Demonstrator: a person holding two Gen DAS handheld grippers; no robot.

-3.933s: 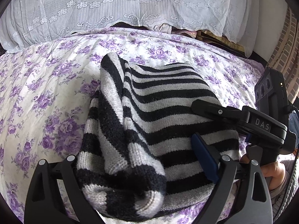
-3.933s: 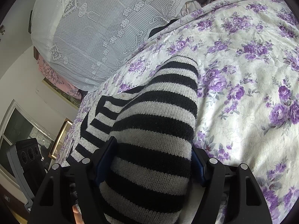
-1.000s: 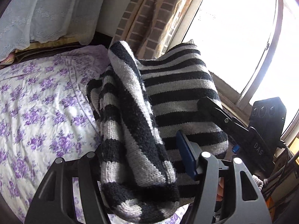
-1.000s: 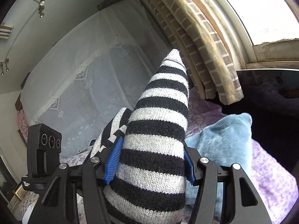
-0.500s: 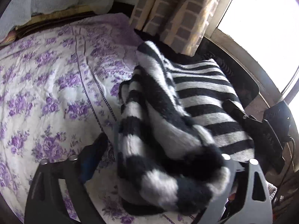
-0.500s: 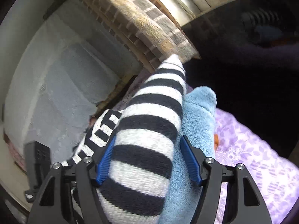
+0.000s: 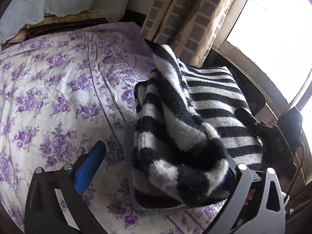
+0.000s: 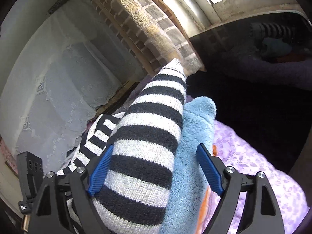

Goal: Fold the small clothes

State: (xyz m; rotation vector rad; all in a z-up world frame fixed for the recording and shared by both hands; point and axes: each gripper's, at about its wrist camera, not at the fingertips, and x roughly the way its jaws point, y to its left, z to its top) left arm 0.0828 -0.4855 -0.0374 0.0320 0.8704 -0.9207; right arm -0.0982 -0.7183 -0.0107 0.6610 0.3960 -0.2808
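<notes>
Bed: purple-flowered sheet (image 7: 50, 89), brick-pattern curtain (image 7: 187, 19) at far corner.
Striped sweater (image 7: 183, 136): folded, lying on a blue fleece garment (image 8: 193, 136), between both grippers' fingers.
Left gripper (image 7: 165, 167): jaws wide apart, left pad clear of the knit.
Right gripper (image 8: 154, 171): jaws just opened, right pad off the fabric.

The left wrist camera looks down along its fingers onto the bed (image 7: 58, 81) near the window-side edge, close above the striped sweater (image 7: 181, 136). The right wrist camera sits lower and very close to the same sweater (image 8: 148, 142), tilted toward the brick-patterned curtain (image 8: 156, 29). Both views share the sweater, the curtain (image 7: 185, 19) and the bed's corner.
</notes>
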